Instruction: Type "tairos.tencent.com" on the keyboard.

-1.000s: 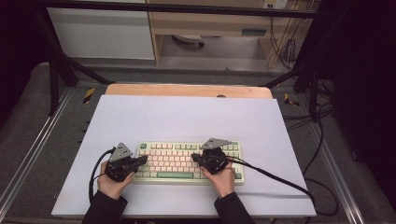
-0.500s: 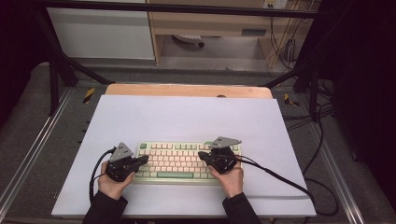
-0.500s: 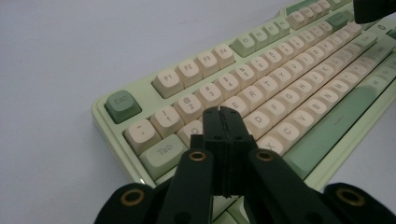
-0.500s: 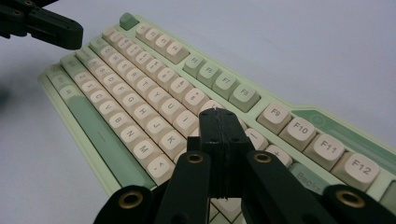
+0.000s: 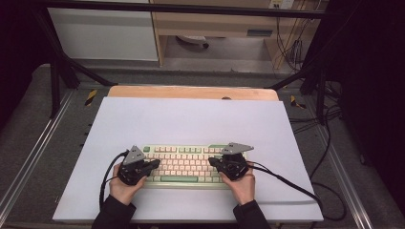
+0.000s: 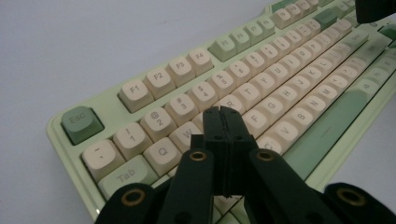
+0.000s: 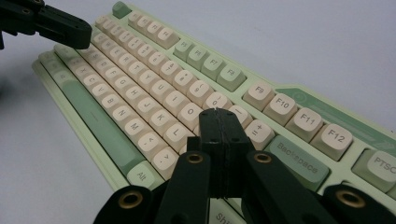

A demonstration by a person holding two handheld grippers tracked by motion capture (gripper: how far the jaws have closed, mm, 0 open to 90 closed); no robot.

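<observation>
High view, both claws together over keyboard point(image 5: 184, 164), left claw point(image 5: 154, 163), right claw point(image 5: 211, 162), bare mat point(image 5: 191, 119) beyond.

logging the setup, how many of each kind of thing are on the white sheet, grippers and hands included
keyboard: 1
grippers: 2, left gripper and right gripper, fingers shut
hands: 2, left hand and right hand
total: 5
</observation>
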